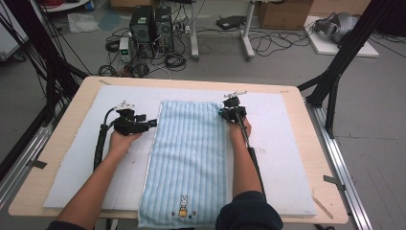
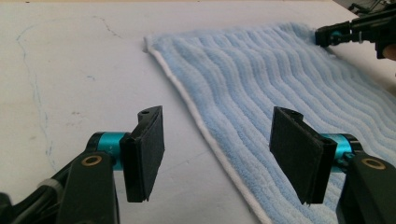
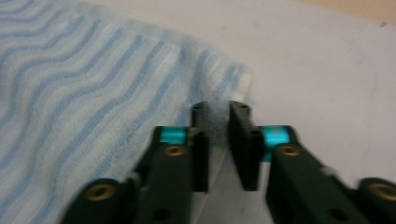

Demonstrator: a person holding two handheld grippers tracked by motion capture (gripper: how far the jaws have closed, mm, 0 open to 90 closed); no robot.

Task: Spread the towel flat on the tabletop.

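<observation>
A: Where does the blue towel lie?

B: Flat along the middle of the white mat that covers the wooden surface. It runs lengthwise away from the person, and its near end, with a small rabbit figure on it, hangs just over the near edge of the mat.

A: And the left tongs?

B: They sit just beside the towel's left edge, toward its far end, and point across at it. The left gripper view shows the two black pads well apart. The white-hemmed edge of the towel runs on the mat between and beyond them, and neither pad presses on it. So they stand open and hold nothing.

A: What about the right tongs?

B: They are at the towel's far right corner. In the right gripper view the jaws stand close together with a narrow gap, and the fuzzy hem of that corner sits right at the tips. The picture is blurred, so whether cloth is pinched between the pads cannot be told from it. The jaws read as closed.

A: Are the two hands near each other?

B: No, the width of the towel lies between them. The left hand rests on the mat beside the towel, and the right hand lies along its right edge.
</observation>
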